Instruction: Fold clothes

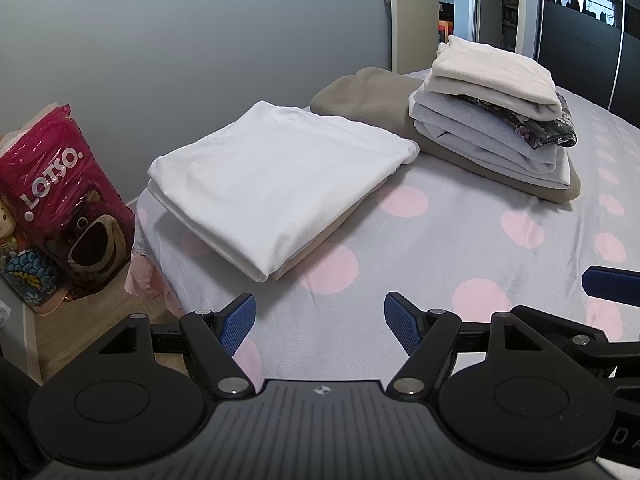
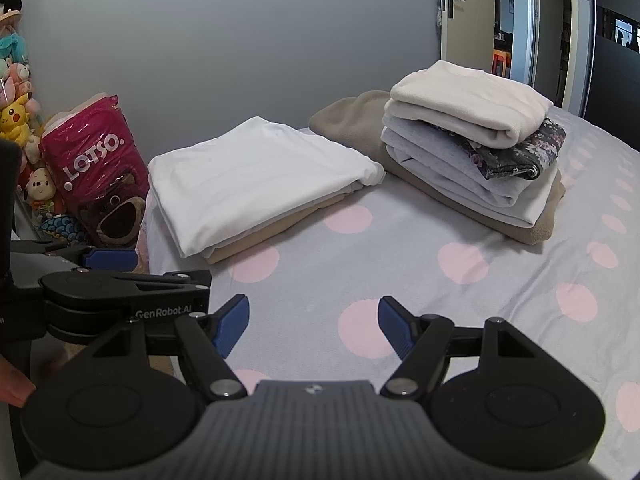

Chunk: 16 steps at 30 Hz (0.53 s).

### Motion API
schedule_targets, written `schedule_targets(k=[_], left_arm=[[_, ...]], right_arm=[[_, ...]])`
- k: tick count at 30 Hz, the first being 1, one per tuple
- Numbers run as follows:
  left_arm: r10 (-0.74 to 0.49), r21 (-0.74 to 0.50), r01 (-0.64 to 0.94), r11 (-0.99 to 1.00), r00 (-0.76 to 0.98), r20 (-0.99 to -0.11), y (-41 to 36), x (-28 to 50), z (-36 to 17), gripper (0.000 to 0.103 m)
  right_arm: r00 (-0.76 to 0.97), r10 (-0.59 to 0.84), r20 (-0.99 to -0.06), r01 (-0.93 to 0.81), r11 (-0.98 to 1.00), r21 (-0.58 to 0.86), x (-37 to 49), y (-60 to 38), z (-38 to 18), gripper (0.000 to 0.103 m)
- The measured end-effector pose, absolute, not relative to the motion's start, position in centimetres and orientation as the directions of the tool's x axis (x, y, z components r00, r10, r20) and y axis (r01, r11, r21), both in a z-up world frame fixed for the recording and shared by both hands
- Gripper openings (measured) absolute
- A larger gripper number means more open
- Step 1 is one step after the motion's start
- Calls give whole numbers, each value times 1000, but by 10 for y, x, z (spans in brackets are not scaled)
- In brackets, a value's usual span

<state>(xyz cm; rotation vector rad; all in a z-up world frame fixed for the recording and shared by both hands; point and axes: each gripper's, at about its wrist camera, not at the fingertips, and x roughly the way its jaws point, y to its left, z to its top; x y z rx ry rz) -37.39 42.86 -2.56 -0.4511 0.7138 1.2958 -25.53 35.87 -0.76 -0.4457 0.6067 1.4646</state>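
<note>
Two finished piles are found on the bed with the grey cover printed with pink dots [image 2: 400, 248]. A flat folded white cloth [image 2: 256, 176] is laid over a folded beige piece at the far left corner of the bed. To its right, and apart from it, a taller stack of folded garments [image 2: 472, 152] is set on a folded tan fleece blanket [image 2: 352, 120]: pale grey pieces at the bottom, a dark floral piece in the middle, a cream piece on top.

No unfolded garment is seen on the near part of the bed, so the folding is judged to be finished or nearly so, as far as the views reach.

The left tongs [image 1: 320, 322] are held open and empty above the bare cover. The right tongs [image 2: 314, 326] are likewise spread wide, with nothing between the blue pads.

A pink plastic bag printed with a bear [image 1: 68, 208] is stood on the floor beside the bed.
</note>
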Motion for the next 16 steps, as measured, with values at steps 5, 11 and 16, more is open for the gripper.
schedule_targets(k=[5,11,16], left_arm=[[705,84,-969,233,108,-701,429,-374,-26,70],[703,85,-968,236,110,-702,429,-374,-26,70],[711,81,-968,237,116,-694,427,-376,-25,70]], right_arm=[[2,780,-626,-994,69,84,-255,358,-7,74],[1,779,-627,-994,69,84,-255,358,-7,74],[-5,781,-625,-994,66,91,-256,357,-7,74]])
